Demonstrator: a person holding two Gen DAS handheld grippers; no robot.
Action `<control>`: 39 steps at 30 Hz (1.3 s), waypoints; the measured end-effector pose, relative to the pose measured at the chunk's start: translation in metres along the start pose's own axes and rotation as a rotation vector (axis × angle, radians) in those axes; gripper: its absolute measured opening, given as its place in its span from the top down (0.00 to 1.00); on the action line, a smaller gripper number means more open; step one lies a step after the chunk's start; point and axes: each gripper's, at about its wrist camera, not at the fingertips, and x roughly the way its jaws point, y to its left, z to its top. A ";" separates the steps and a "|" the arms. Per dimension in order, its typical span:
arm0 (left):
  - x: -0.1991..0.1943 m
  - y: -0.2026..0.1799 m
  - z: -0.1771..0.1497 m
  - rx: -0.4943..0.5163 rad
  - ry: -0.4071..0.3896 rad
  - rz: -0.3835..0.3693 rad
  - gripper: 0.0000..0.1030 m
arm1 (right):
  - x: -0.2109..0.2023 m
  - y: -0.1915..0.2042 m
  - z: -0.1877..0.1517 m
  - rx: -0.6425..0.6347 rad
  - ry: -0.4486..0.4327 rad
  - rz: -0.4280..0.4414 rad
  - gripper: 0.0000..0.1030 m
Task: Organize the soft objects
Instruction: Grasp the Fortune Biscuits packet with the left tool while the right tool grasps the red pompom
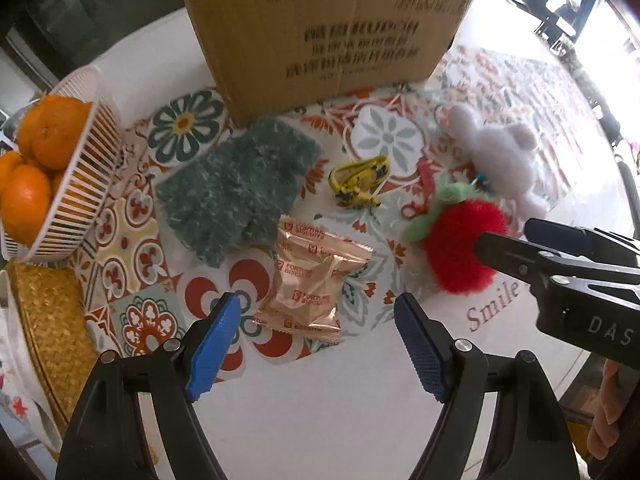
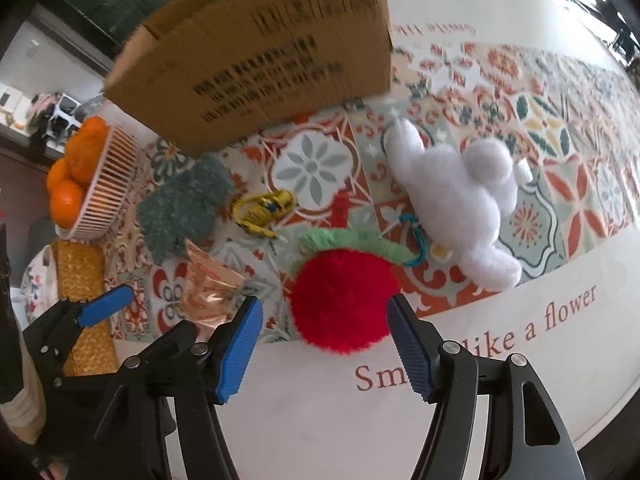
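Red strawberry plush [image 2: 344, 300]: round, fuzzy body with a green leafy top, lying on the patterned tablecloth [image 2: 560, 128] near its white printed border; no marked long axis, leafy end pointing away from the tongs toward the cardboard box [image 2: 260, 52]. Right gripper [image 2: 324, 340]: spread wide, holding nothing, blue pads flanking the plush's near side to left and right, body just ahead of the gap, apparently not yet touched. Judged the nearer tool by far; a short advance straight ahead would bring the plush between the pads. Left gripper [image 1: 318, 332]: also spread wide and empty, aimed at a copper-coloured biscuit packet [image 1: 312, 280], with the strawberry plush [image 1: 460, 244] well off to its right. White plush animal [image 2: 452, 196]: lies beyond and right of the strawberry, a blue clip between them; long axis runs diagonally, far-left to near-right. Teal fuzzy cloth [image 1: 236, 188]: ahead of the left gripper, past the packet, just in front of the box. Yellow keychain item [image 1: 360, 180]: between cloth and plushes; kind unclear. White basket of oranges [image 1: 80, 184]: far left. Box interior not visible, so contents cannot be told.
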 end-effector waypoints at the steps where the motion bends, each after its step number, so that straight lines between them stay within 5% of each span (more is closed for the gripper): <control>1: 0.004 0.000 0.000 0.001 0.008 0.000 0.23 | 0.004 -0.001 0.000 0.001 0.008 -0.006 0.36; 9: 0.036 0.003 0.006 -0.002 0.068 -0.014 0.24 | 0.033 -0.006 0.003 0.017 0.083 -0.015 0.36; 20: 0.073 0.004 0.016 -0.076 0.118 -0.031 0.40 | 0.065 -0.010 0.011 0.038 0.152 -0.022 0.36; 27: 0.079 0.005 0.015 -0.136 0.079 -0.011 0.52 | 0.073 -0.012 0.011 0.038 0.161 -0.029 0.36; 32: 0.074 0.020 0.012 -0.186 0.056 -0.042 0.55 | 0.073 -0.005 0.007 0.008 0.144 -0.032 0.55; 39: 0.058 0.016 -0.007 -0.232 0.026 -0.082 0.55 | 0.062 -0.001 -0.001 -0.006 0.116 0.019 0.60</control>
